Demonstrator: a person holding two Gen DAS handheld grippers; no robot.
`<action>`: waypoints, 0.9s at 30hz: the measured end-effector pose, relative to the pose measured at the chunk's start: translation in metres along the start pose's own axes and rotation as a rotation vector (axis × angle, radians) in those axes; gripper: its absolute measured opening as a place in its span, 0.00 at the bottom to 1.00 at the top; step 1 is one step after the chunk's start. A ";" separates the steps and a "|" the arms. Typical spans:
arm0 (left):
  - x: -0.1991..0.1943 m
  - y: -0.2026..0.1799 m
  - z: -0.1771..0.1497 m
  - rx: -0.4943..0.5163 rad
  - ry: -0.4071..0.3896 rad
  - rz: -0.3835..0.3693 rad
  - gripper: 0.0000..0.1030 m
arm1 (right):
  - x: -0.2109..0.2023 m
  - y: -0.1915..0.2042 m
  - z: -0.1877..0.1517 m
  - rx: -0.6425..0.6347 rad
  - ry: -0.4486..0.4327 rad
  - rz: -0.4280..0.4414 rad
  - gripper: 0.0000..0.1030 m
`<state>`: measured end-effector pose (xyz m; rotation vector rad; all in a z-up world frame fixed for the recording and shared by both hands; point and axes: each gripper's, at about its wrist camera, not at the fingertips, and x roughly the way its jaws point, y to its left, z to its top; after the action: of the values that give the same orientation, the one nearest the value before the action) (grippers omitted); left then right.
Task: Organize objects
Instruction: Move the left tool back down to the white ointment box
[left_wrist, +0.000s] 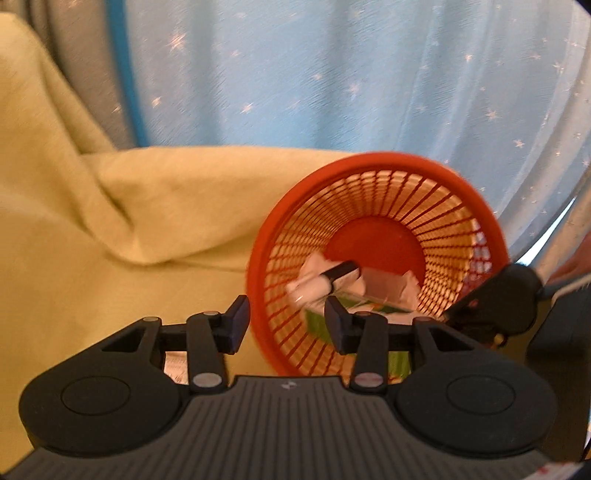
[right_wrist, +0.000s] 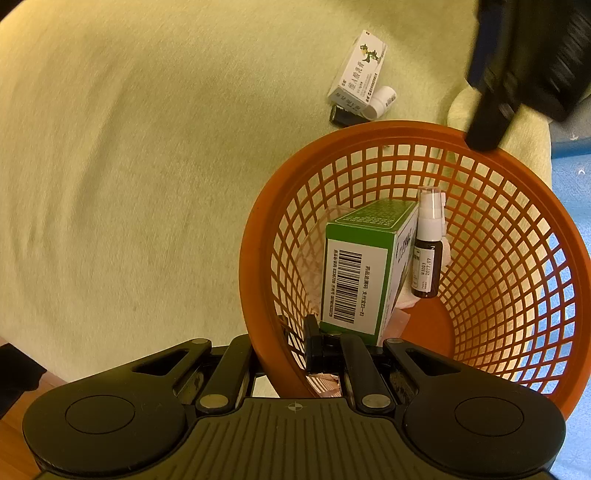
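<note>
The biggest thing here is the yellow-green cloth (right_wrist: 129, 184) over a soft surface, and the orange basket (right_wrist: 480, 236) tilts on it, mouth toward me. My right tongs (right_wrist: 291, 354) are closed on the basket's near rim, one finger inside, one outside. My left tongs (left_wrist: 286, 323) hang open and empty just in front of the basket's mouth. Inside the basket lie a green box (right_wrist: 354, 273) and, touching it, a small brown spray bottle (right_wrist: 427, 258). Beyond the basket's far rim wait a white box (right_wrist: 356, 72), a white-capped bottle (right_wrist: 382, 101) and something small and dark (right_wrist: 345, 117), clustered together. I judge the best approach is keeping the rim grip firm and the basket steady, then collecting that cluster one piece at a time.
</note>
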<state>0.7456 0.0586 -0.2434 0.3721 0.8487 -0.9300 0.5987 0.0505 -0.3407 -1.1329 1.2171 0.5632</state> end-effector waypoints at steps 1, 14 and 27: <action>-0.001 0.002 -0.002 -0.004 0.003 0.007 0.38 | 0.000 0.000 0.000 0.000 0.001 0.000 0.04; -0.002 0.033 -0.037 -0.057 0.050 0.131 0.37 | 0.001 0.000 -0.002 -0.003 0.005 -0.003 0.04; 0.021 0.060 -0.065 -0.154 0.102 0.210 0.38 | 0.002 0.002 -0.002 -0.015 0.011 -0.008 0.05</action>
<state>0.7708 0.1207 -0.3048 0.3697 0.9483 -0.6518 0.5970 0.0493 -0.3430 -1.1537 1.2193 0.5616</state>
